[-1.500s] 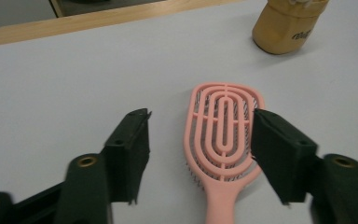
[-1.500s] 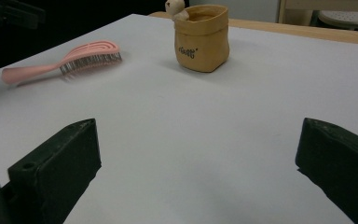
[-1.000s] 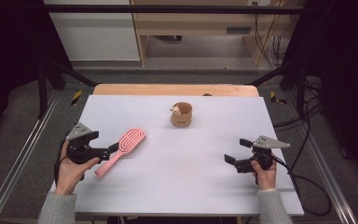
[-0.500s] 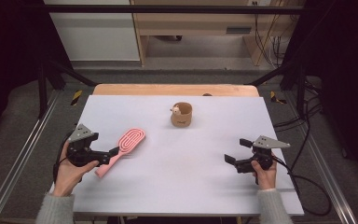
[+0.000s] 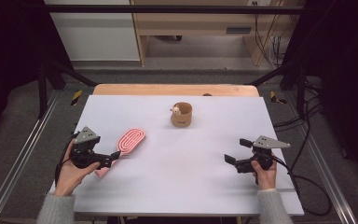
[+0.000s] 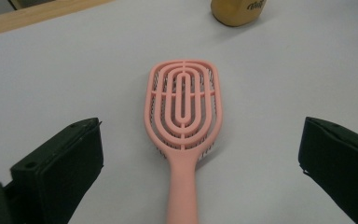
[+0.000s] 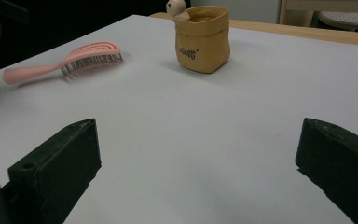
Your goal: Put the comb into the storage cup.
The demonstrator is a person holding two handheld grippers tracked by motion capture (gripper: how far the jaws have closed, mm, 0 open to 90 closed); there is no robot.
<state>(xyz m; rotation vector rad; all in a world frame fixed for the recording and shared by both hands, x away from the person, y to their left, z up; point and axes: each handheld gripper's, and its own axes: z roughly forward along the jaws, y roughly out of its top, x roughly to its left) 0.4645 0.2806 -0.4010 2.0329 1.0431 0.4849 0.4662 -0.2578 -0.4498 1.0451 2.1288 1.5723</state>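
- The brush (image 6: 182, 121) lay bristles down at the near left of the table (image 5: 182, 186), its handle pointing at the left gripper (image 6: 191, 186), whose jaws stood wide open either side of it.
- Good practice was to close squarely on the handle (it looked slim), low, though contact was hard to judge.
- The right gripper (image 5: 235, 158) waited open at near right, well apart from the pot (image 5: 182, 115).
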